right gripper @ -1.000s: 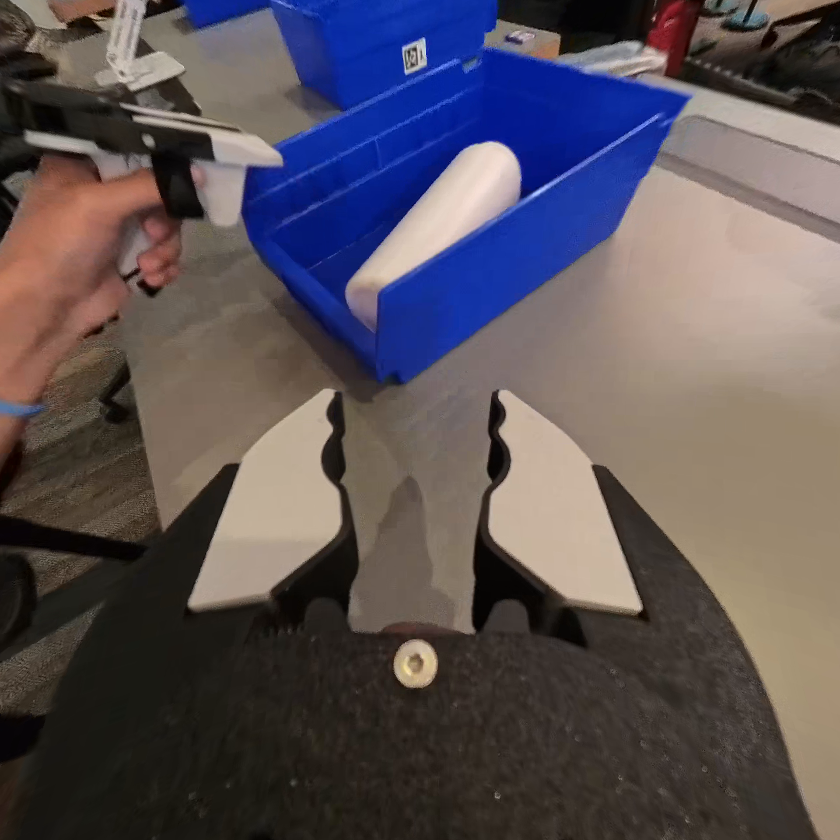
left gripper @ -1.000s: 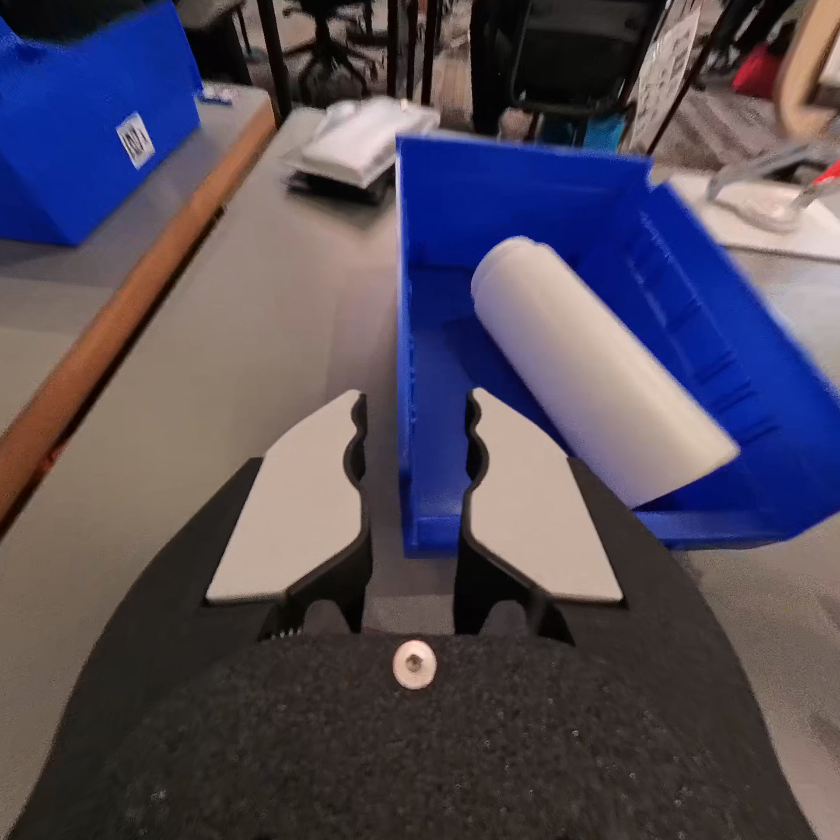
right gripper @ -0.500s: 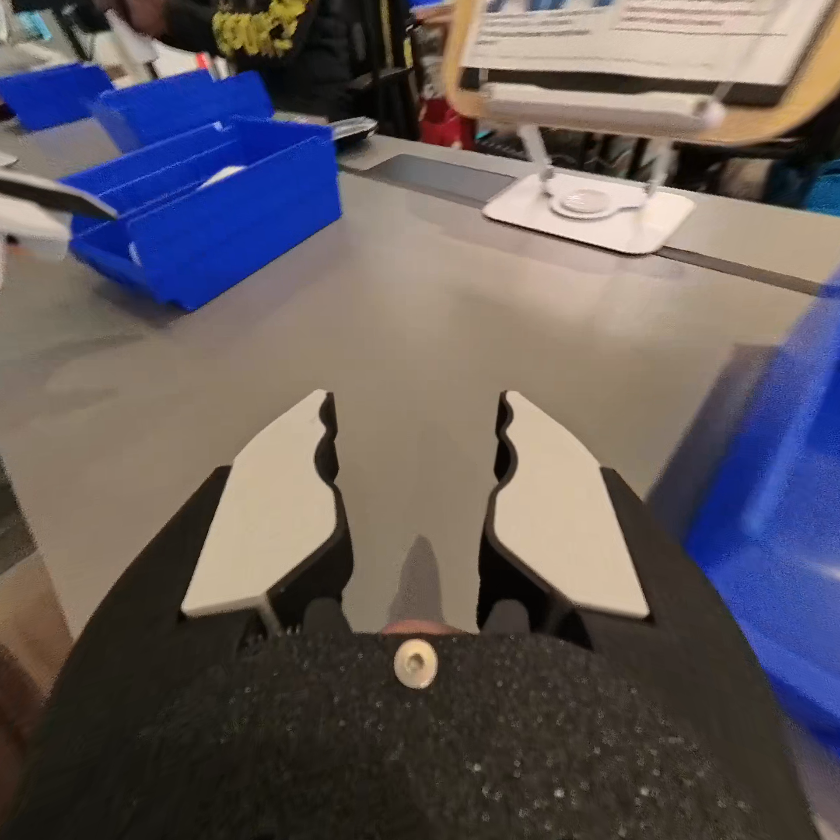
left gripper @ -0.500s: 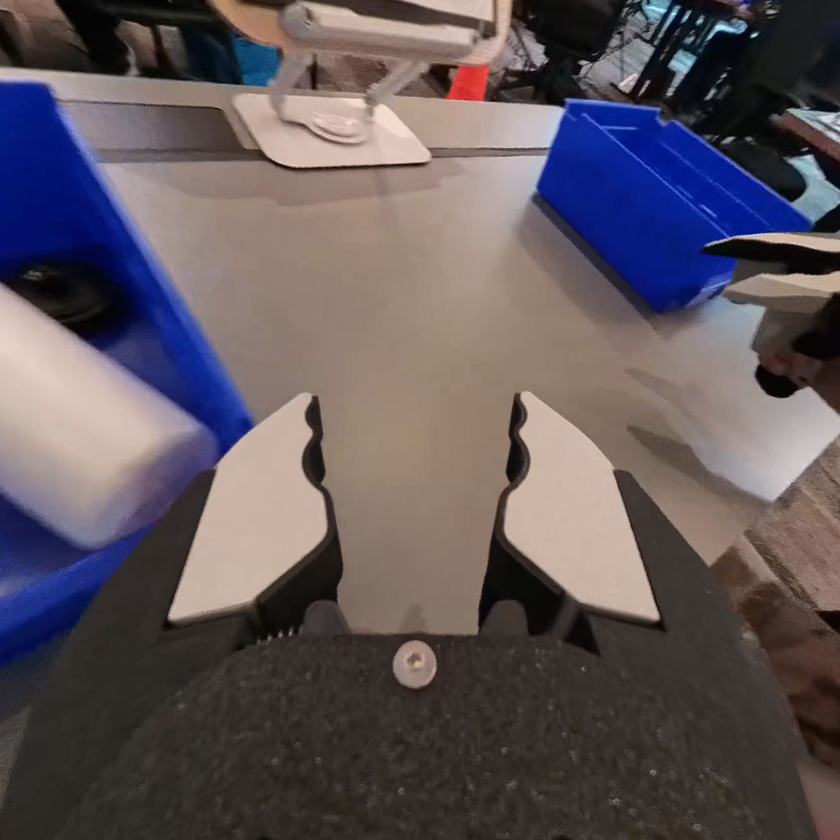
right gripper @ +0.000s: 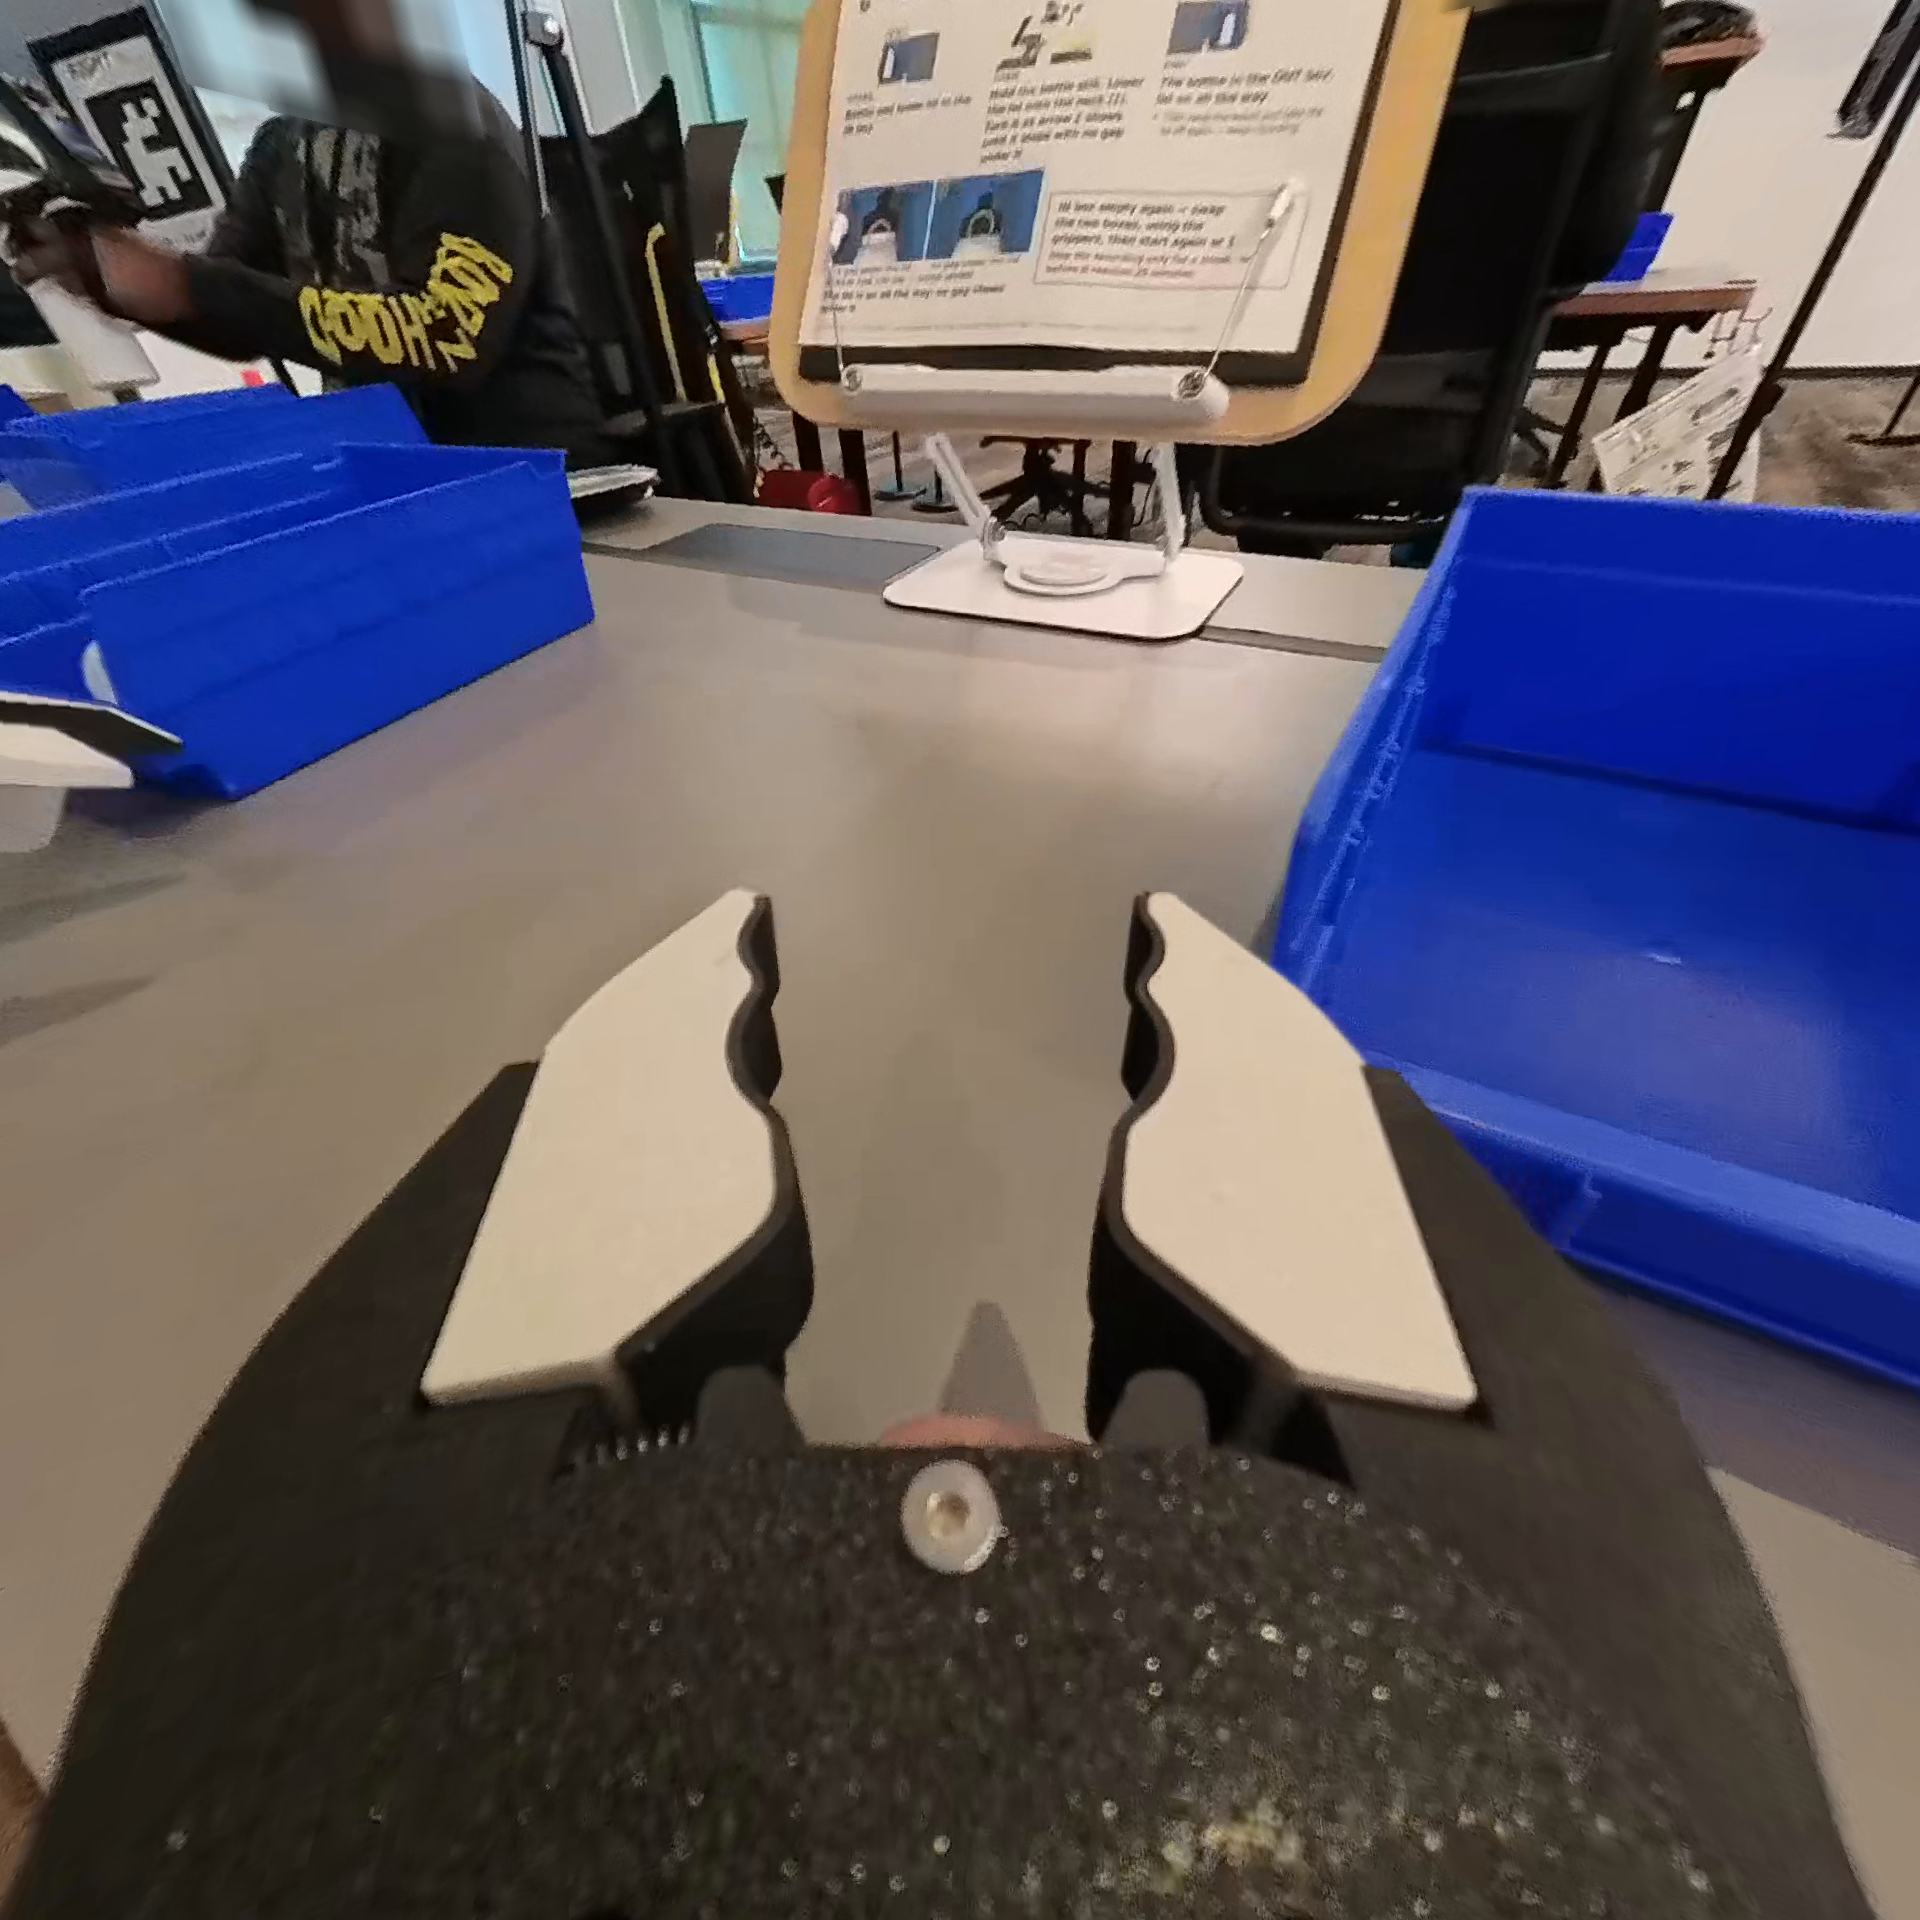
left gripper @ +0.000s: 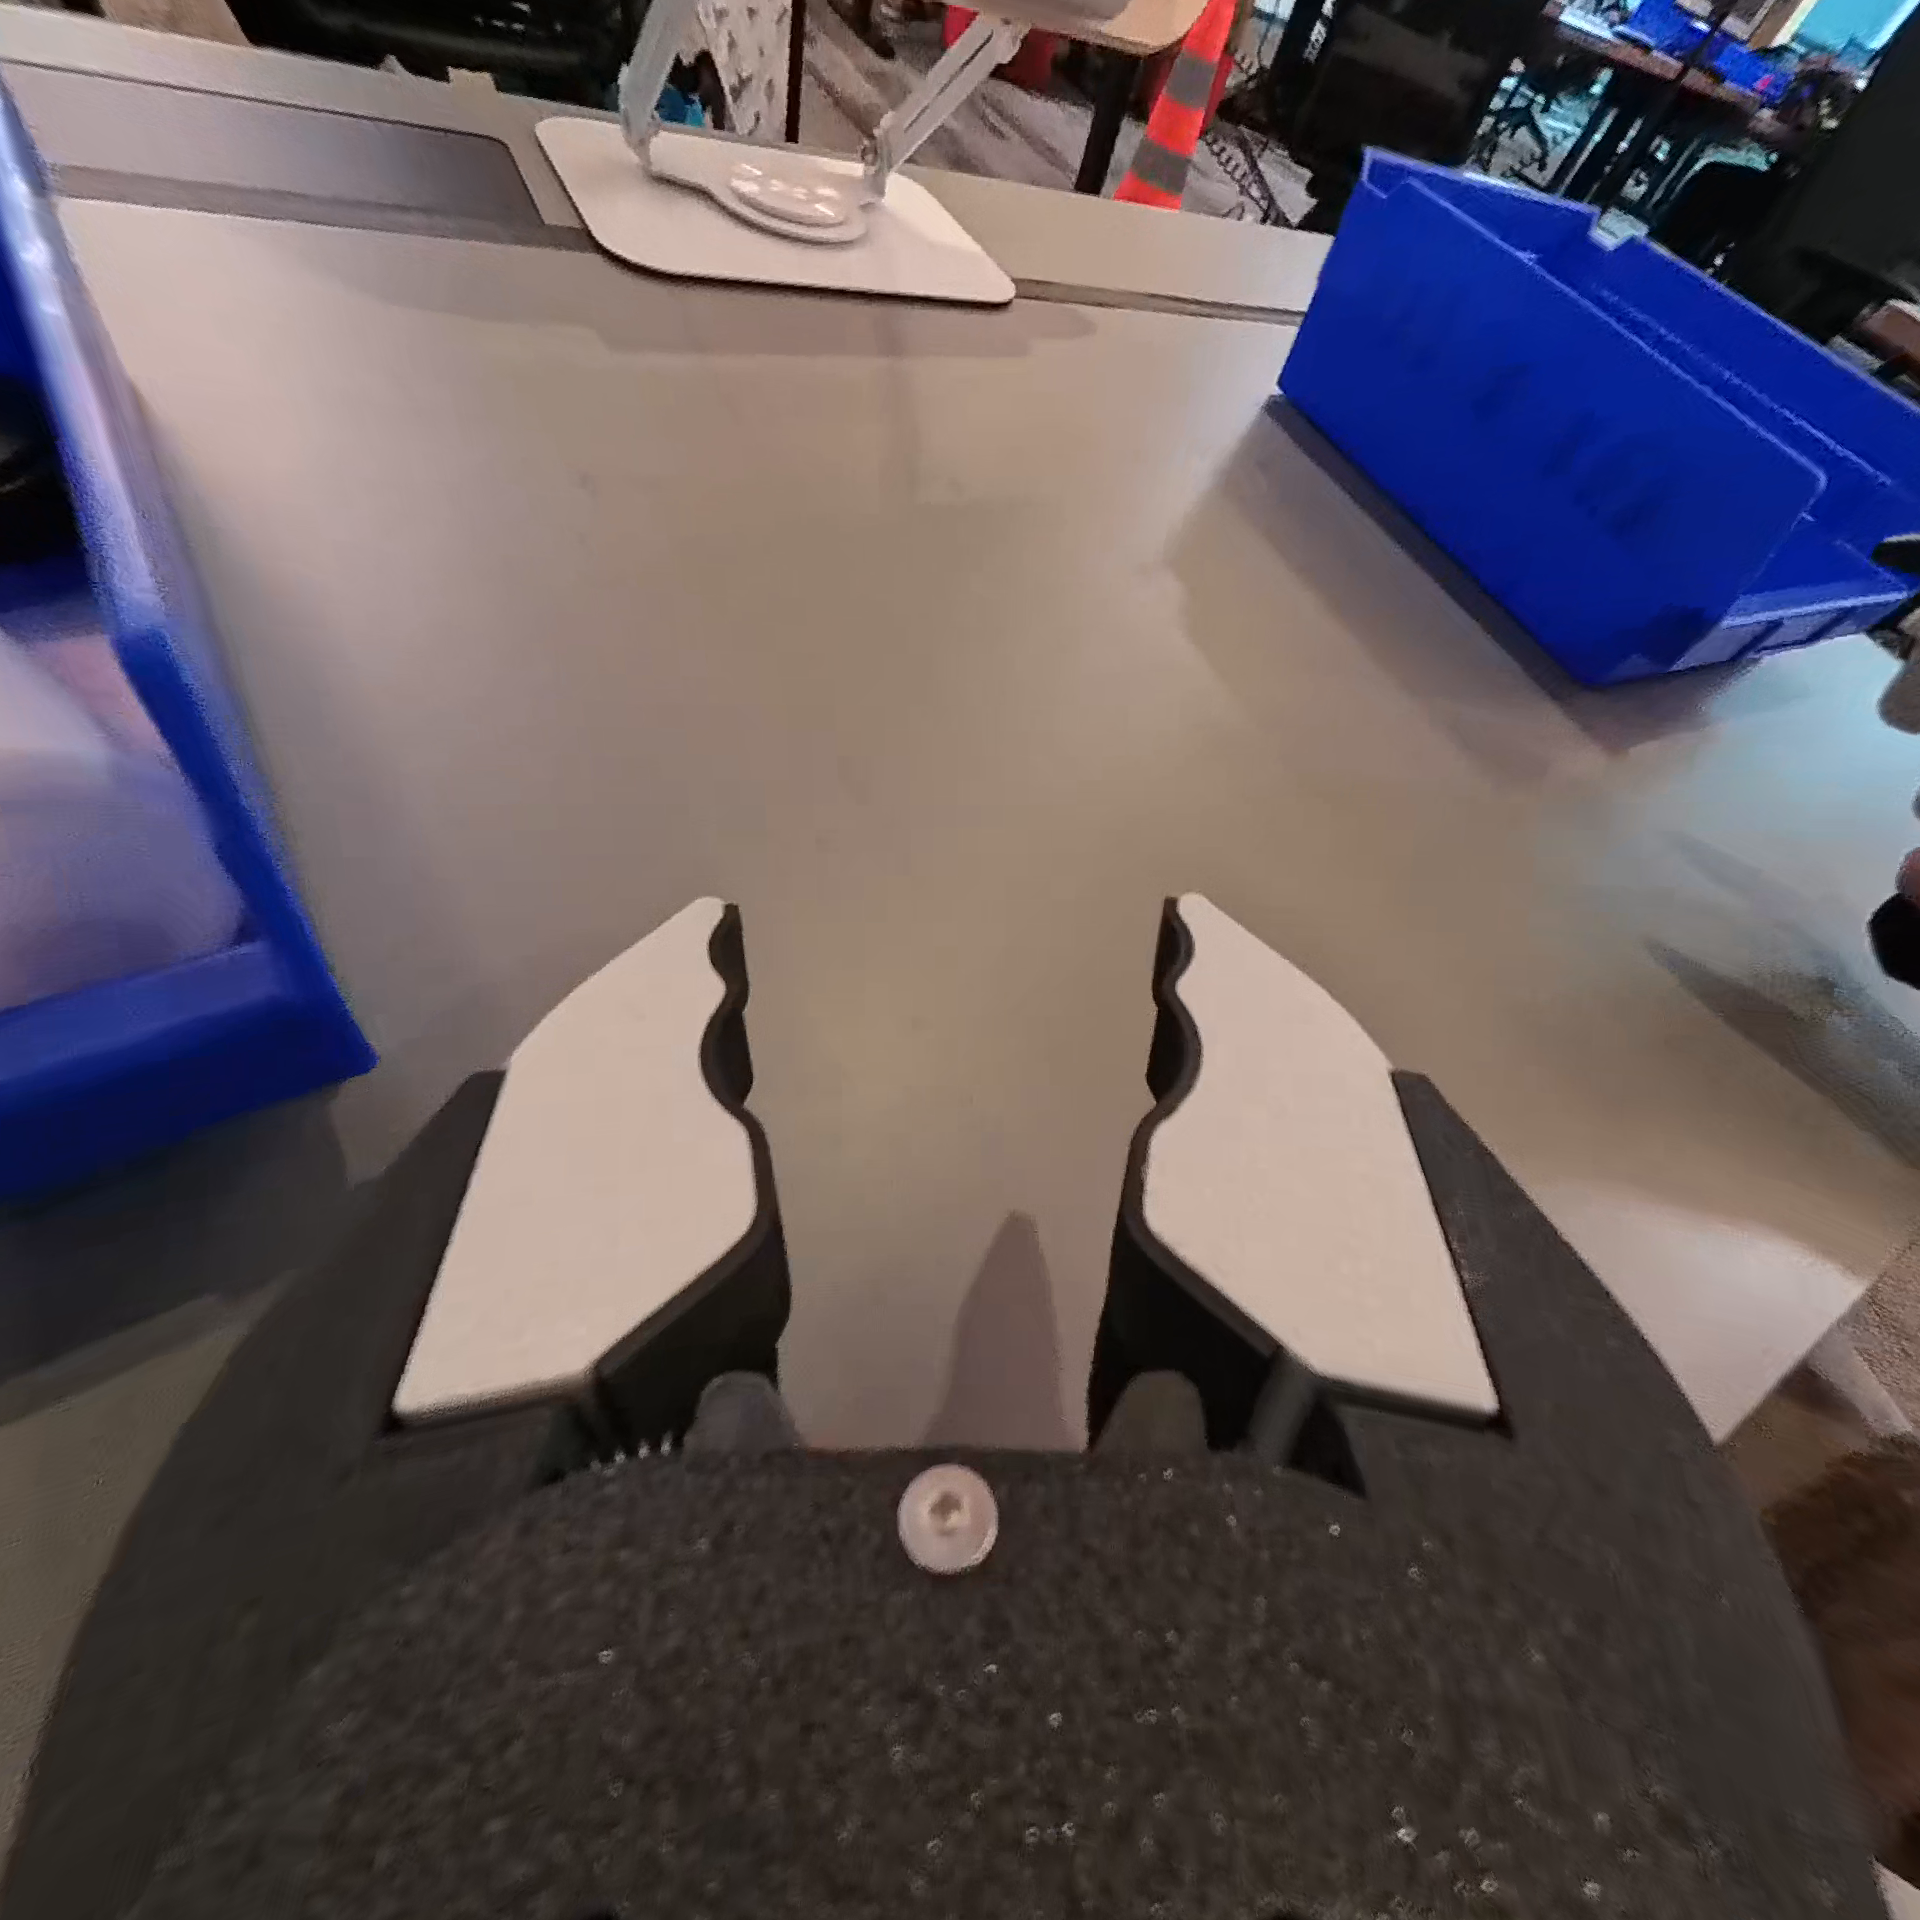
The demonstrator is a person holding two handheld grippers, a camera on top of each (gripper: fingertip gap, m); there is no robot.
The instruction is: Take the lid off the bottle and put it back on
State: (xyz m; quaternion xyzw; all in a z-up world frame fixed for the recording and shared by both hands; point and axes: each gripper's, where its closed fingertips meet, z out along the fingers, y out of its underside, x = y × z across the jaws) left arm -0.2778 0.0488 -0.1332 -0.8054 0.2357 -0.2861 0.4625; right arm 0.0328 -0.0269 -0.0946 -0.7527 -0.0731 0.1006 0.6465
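Bottle [left gripper: 94, 831] lies in the left bin [left gripper: 208, 997], blurred white at the frame edge; neither gripper holds it.

Near: left gripper [left gripper: 945, 914] and right gripper [right gripper: 951, 904] both spread, nothing between the fingers, over bare grey table [left gripper: 935, 582]. Likely a pause between grasps. Lid not visible; can't tell if it's on. Mid: second bin [right gripper: 1662, 935] at right, no contents showing, probably the drop-off side. Far: stand [right gripper: 1060, 582] holding an instruction sheet [right gripper: 1060, 177] facing the operator; printed text and photos left untranscribed. Person at the next table; patterned marker card [right gripper: 135, 114] beyond.
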